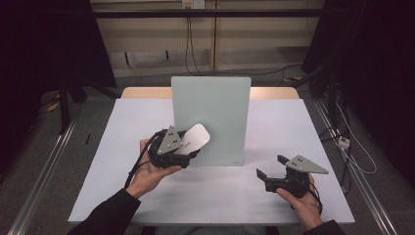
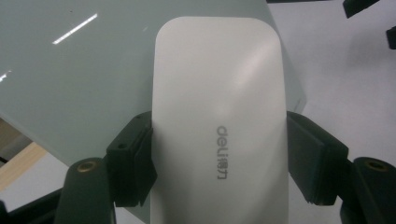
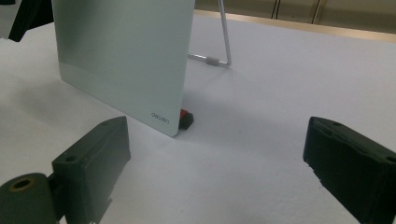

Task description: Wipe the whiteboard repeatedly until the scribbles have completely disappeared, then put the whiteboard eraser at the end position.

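**Left gripper clamps white eraser at the board face; right gripper stands open**

The left gripper is held in the person's left hand above the white table. Its two black jaws are closed on the long sides of a white, rounded-corner eraser. In the left gripper view, the eraser runs straight out between the jaw pads, and its upper end extends well past them. Grey "deli" lettering is printed on the face that shows, just ahead of the pads.

Directly beyond the eraser stands a pale grey-green board, upright on the table. In the high view the eraser's far end overlaps the lower left part of the board face. Whether the eraser touches the board cannot be determined from the pictures.

The right gripper is held in the person's right hand, low over the table and well apart from the left gripper. Its jaws are spread wide with nothing between them. In the right gripper view, the board stands ahead of and to the left of the jaws. The board's lower corner carries a "deli" mark. A small black and red foot sits at that corner, and a thin metal support leg is behind the board.
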Tool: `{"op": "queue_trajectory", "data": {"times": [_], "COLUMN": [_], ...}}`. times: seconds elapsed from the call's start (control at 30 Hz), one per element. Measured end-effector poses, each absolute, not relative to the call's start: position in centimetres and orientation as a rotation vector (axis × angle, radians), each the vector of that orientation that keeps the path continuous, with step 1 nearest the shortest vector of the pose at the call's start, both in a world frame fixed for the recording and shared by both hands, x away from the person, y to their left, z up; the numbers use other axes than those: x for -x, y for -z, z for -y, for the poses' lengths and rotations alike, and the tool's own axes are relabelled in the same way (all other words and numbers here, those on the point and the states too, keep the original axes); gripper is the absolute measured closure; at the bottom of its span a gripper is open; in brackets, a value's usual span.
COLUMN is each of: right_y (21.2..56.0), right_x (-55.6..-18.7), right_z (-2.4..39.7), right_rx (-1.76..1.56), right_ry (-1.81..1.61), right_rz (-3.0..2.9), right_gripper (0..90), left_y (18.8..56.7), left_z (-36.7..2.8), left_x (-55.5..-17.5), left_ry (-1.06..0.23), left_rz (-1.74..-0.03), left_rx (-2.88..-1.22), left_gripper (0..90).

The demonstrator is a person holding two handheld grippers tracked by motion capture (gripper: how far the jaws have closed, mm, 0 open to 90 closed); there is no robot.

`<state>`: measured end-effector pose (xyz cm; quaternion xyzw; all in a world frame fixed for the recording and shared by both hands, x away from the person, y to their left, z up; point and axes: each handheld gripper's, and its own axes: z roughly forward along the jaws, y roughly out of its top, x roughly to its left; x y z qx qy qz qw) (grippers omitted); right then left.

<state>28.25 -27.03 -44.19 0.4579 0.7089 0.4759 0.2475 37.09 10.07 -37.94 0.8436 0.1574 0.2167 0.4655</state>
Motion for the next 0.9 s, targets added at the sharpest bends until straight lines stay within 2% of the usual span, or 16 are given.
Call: {"op": "queue_trajectory", "data": {"times": [0.47,0.77,0.9], "right_y": [44.2,44.2,44.2], "right_x": [-28.2,-28.3,-28.2], "right_z": [27.0,27.0,27.0], "right_rx": [-1.243,-1.247,-1.243], "right_ry": [-1.299,-1.295,-1.293], "right_rz": [-1.933,-1.935,-1.936], "right_gripper": [7.1,7.0,7.0], "left_y": [38.2,38.4,38.7], "left_z": [-10.8,-11.1,-10.7], "left_x": [-35.9,-36.2,-35.9], "left_ry": [-0.443,-0.273,-0.265], "left_rz": [-0.397,-0.403,-0.384], "left_rx": [-2.100,-2.110,-2.148], "left_gripper": [31.1,31.1,31.1]}}
